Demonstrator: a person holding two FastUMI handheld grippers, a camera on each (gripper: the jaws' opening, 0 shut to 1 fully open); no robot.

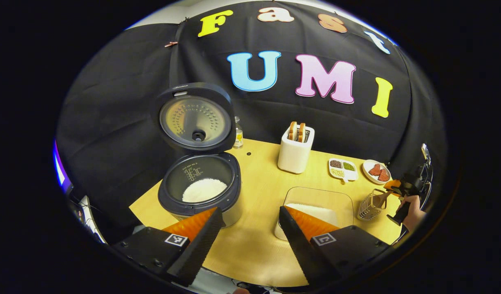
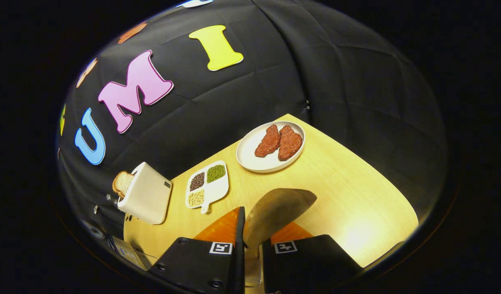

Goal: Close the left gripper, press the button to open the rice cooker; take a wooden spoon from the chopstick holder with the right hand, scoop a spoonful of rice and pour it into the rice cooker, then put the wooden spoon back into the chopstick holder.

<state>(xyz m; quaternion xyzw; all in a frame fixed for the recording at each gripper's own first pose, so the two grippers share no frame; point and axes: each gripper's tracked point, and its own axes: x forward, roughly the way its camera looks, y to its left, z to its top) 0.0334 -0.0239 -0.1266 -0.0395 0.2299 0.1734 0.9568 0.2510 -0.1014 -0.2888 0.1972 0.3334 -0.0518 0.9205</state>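
Rice cooker [image 1: 199, 185] stands open on the tabletop [image 1: 254, 241], white rice inside. We see the left gripper [image 1: 250, 234] with jaws apart. The right gripper [image 2: 250, 241] has its jaws clamped on the wooden spoon [image 2: 275, 212], beside the chopstick holder [image 1: 371, 206].
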